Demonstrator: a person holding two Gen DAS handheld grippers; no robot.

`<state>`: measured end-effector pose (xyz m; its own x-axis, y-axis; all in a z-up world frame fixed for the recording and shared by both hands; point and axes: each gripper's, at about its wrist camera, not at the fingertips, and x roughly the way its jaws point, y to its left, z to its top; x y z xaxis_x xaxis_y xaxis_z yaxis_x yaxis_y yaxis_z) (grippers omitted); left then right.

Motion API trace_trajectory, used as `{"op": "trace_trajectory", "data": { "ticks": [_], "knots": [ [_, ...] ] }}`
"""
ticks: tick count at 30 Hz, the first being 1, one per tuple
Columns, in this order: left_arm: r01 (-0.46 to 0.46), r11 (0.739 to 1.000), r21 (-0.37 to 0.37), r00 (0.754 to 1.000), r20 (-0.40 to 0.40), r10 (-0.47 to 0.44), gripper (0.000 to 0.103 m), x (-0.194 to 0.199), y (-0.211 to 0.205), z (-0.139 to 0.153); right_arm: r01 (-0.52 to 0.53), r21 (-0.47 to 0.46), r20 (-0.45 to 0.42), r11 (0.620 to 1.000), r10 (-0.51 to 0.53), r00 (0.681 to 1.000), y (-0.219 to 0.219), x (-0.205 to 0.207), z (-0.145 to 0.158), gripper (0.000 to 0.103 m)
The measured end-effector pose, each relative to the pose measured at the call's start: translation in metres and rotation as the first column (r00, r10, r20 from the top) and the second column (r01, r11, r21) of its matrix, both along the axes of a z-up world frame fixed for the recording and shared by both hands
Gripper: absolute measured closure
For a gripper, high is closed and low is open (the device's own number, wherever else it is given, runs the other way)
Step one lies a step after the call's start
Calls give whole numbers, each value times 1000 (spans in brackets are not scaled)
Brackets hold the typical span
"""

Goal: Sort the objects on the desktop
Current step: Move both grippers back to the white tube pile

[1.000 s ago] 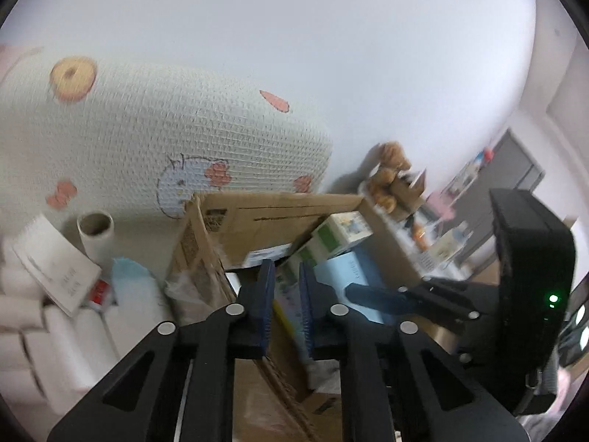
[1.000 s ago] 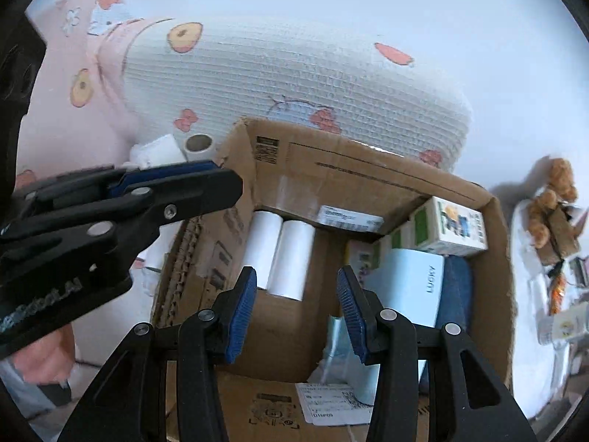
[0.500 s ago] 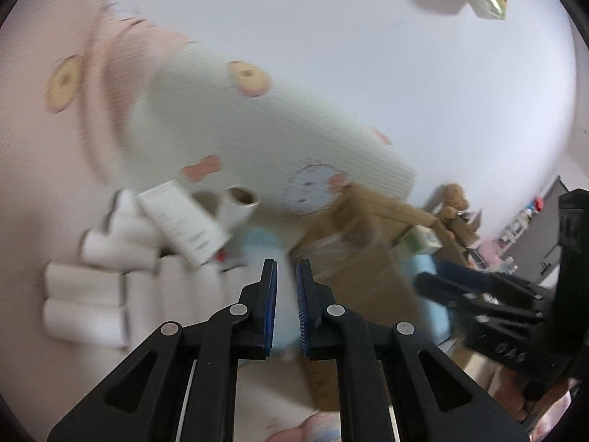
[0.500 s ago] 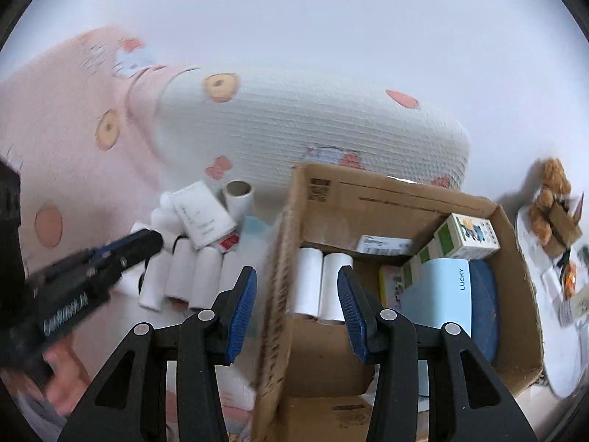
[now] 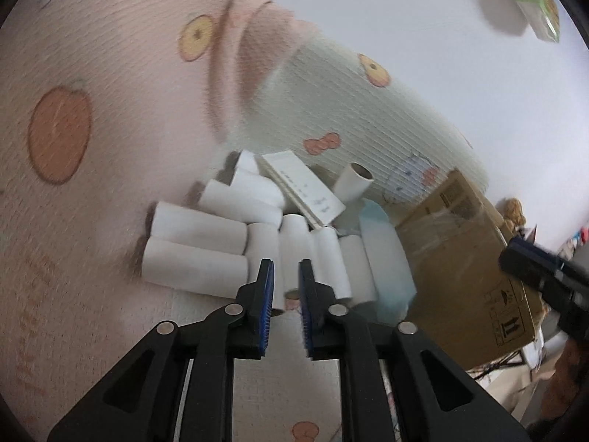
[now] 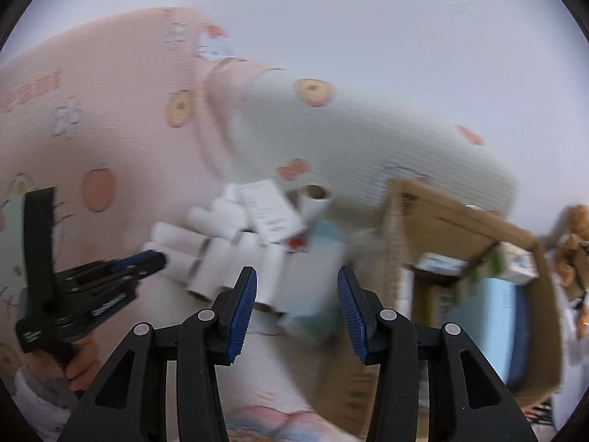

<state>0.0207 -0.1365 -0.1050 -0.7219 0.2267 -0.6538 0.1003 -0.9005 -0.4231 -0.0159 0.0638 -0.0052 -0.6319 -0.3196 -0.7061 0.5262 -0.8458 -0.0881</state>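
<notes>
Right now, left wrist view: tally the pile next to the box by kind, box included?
White paper rolls: 10 that I can separate; motion blur may hide more
Flat white carton: 1
Light blue pack: 1
Cardboard box: 1
Total: 13

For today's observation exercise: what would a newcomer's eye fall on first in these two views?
First, the heap of white paper rolls lying on the pink patterned mat, with a flat white box resting on top of them. The open cardboard box stands to the right of the heap. The left gripper points at the rolls, its jaws opening with nothing between them; the right gripper is open and empty.
</notes>
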Motion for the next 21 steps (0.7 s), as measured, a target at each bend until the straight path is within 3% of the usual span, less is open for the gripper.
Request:
{"op": "trace_trajectory", "data": {
  "ticks": [2, 5, 11, 16, 21],
  "knots": [
    [-1, 998, 56, 1000, 12, 1, 68, 1, -7, -6, -35, -5, 0, 999, 35, 999, -9, 5, -10, 61],
    [-21, 990, 140, 1000, 19, 19, 56, 6, -18, -14, -79, -13, -8, 997, 79, 997, -19, 10, -24, 61],
    [-69, 986, 149, 997, 43, 63, 53, 12, -27, -24, -158, -141, -51, 977, 153, 987, -23, 16, -43, 61],
    [-93, 975, 202, 995, 62, 82, 53, 13, -30, -38, -160, -125, -99, 979, 148, 984, -34, 11, -83, 61],
    [-96, 959, 265, 994, 84, 77, 53, 9, -30, -57, -164, -93, 14, 982, 166, 986, -43, -3, -125, 61]
  ]
}}
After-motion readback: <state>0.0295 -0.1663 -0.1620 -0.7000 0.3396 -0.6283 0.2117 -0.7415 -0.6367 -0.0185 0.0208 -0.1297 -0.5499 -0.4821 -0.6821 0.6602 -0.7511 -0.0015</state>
